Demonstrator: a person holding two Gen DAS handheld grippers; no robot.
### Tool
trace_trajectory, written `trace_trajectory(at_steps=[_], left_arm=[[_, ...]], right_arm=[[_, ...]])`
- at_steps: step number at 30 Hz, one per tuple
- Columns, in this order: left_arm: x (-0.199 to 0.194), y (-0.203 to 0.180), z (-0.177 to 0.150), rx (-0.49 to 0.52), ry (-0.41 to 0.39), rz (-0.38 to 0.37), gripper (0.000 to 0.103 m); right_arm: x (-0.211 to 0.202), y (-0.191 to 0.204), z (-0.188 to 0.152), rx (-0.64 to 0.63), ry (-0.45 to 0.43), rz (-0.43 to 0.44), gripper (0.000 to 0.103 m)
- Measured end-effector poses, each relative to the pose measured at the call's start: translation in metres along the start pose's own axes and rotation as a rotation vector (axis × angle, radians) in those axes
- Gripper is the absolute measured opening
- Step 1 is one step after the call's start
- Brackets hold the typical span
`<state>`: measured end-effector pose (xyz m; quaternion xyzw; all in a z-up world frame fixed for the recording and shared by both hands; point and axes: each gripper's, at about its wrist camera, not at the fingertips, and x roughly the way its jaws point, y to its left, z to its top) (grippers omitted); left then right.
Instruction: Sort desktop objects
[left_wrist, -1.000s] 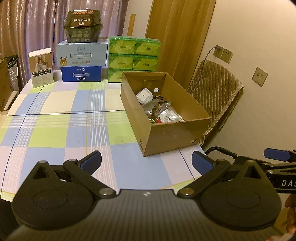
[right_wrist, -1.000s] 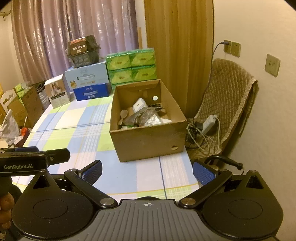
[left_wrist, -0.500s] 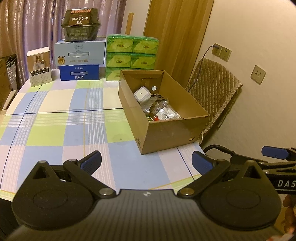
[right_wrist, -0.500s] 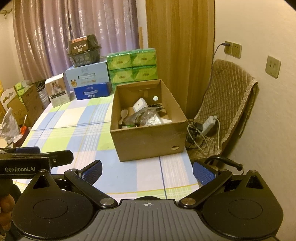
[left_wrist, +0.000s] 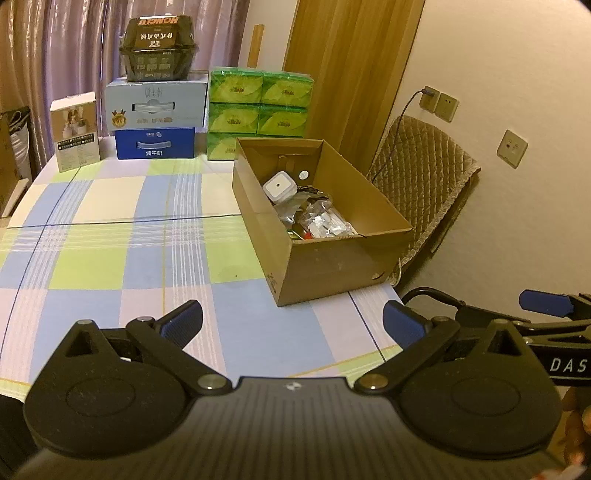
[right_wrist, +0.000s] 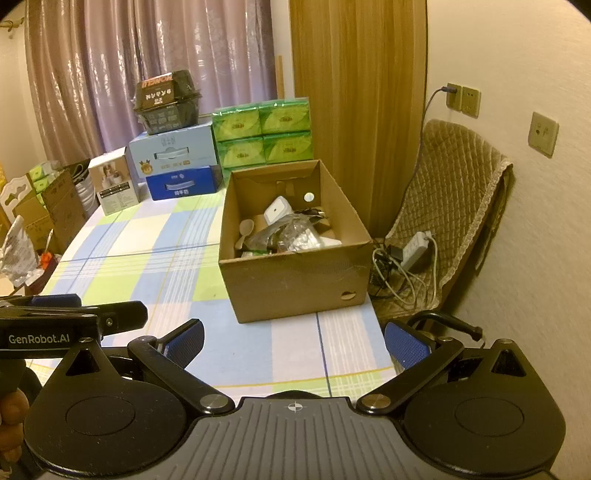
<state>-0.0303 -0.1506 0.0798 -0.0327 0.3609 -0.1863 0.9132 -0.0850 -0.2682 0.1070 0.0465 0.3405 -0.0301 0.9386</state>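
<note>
Your left gripper (left_wrist: 291, 323) hangs over the near edge of the checked tablecloth (left_wrist: 110, 236) with its blue-padded jaws wide apart and nothing between them. Your right gripper (right_wrist: 293, 338) sits the same way, jaws spread and empty.

In the right wrist view the other gripper's side arm reads "GenRobot.AI"; in the left wrist view the neighbouring gripper shows the letters "DAS", the rest cut off by the frame edge.

The cardboard box (left_wrist: 332, 258) stands open on the right side of the table, near its right edge. Inside lie a white square device (left_wrist: 279, 187), clear plastic packets (left_wrist: 325, 221) and, seen from the right wrist, a wooden spoon (right_wrist: 245, 230) against the left wall.

Along the far edge, a dark tub (left_wrist: 159, 44) carries upside-down lettering that looks like "HONGLI". It rests on a pale blue carton (left_wrist: 157, 105), which sits on a dark blue carton (left_wrist: 155, 143) with Chinese characters. Green tissue packs (left_wrist: 258, 107) are stacked just beside them, and a small white box (left_wrist: 75, 136) stands to the left.
</note>
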Motion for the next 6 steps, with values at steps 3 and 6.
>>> trace_trajectory(at_steps=[3,6], left_arm=[[-0.0012,-0.0001,-0.0011,-0.004,-0.01,-0.005,0.102],[-0.001,-0.0007,-0.0007,-0.001,-0.012,-0.002,0.102]], right_arm=[[0.0001,-0.0003,-0.0005,0.002,0.001,0.0,0.101],[0.0001,-0.0002,-0.0014,0.002,0.001,0.0,0.101]])
